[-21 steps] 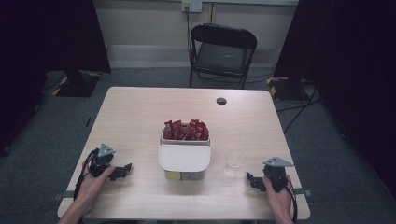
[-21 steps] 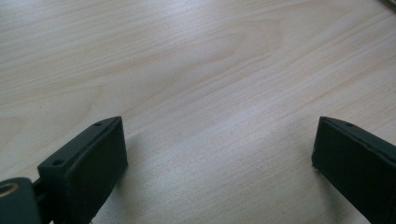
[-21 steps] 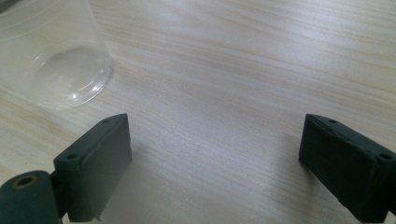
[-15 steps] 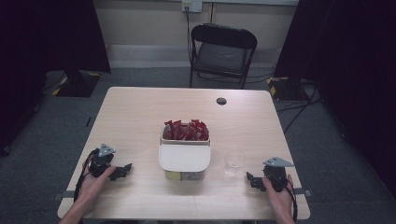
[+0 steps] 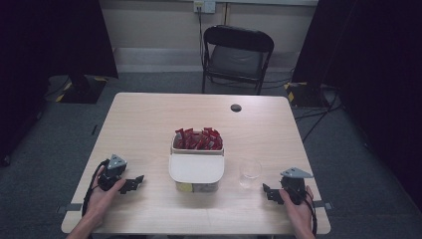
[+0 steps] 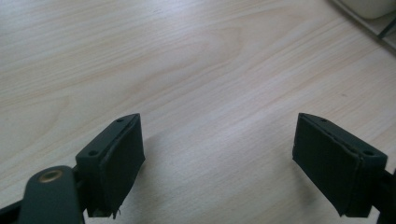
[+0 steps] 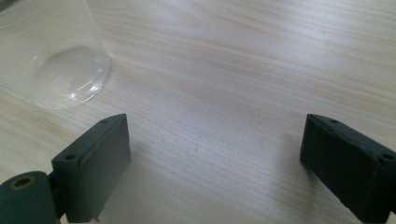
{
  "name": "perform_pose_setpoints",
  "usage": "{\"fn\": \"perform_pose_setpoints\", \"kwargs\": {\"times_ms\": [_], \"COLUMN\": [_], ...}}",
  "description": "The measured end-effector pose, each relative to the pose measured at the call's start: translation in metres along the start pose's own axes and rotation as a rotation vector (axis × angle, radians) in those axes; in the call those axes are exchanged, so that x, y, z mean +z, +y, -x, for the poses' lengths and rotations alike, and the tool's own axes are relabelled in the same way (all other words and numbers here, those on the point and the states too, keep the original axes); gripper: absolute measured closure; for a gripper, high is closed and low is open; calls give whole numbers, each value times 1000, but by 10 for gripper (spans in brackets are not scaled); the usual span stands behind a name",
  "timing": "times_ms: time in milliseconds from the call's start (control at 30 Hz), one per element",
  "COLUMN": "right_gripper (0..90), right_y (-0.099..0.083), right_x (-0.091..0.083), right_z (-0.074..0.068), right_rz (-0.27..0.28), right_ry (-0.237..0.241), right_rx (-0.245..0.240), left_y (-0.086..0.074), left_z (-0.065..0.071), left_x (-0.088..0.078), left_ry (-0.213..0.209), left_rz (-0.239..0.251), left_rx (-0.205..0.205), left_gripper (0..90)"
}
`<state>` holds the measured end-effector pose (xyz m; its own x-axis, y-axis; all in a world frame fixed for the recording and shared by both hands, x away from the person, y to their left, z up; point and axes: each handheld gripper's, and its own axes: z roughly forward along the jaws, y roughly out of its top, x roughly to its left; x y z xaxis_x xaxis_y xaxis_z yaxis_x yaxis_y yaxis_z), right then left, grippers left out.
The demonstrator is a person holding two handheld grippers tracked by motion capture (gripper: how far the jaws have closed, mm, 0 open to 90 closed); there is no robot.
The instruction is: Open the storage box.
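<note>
High view: right gripper [image 5: 272,193], jaws spread and empty, beside the clear plastic cup [image 5: 249,171]; left gripper [image 5: 133,182] likewise spread. The cup should be grasped gently, mid-wall.

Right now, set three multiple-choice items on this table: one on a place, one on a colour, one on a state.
1. The clear cup stands:
A. between the white container and the right gripper
B. beside the left gripper
C. on the chair

2. The packets in the container are:
A. blue
B. red
C. green

3. The right gripper's jaws are:
A. shut on the cup
B. shut on nothing
C. open

Key: 1 A, the high view shows the cup right of the container; 2 B, red wrappers fill the open part; 3 C, bare table lies between the jaws.
</note>
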<state>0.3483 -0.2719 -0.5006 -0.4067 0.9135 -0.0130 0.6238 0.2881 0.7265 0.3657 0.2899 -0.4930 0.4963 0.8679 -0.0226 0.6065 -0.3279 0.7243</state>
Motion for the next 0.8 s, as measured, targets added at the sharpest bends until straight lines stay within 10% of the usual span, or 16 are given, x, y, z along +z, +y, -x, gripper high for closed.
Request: {"fn": "perform_pose_setpoints", "kwargs": {"times_ms": [800], "right_gripper": [60], "right_y": [-1], "right_x": [0], "right_z": [1], "right_rz": [-5], "right_ry": [-6], "right_rx": [7], "left_y": [7], "left_z": [18], "left_x": [-15], "left_ry": [-176], "left_rz": [54], "left_rx": [13], "left_gripper": [174]}}
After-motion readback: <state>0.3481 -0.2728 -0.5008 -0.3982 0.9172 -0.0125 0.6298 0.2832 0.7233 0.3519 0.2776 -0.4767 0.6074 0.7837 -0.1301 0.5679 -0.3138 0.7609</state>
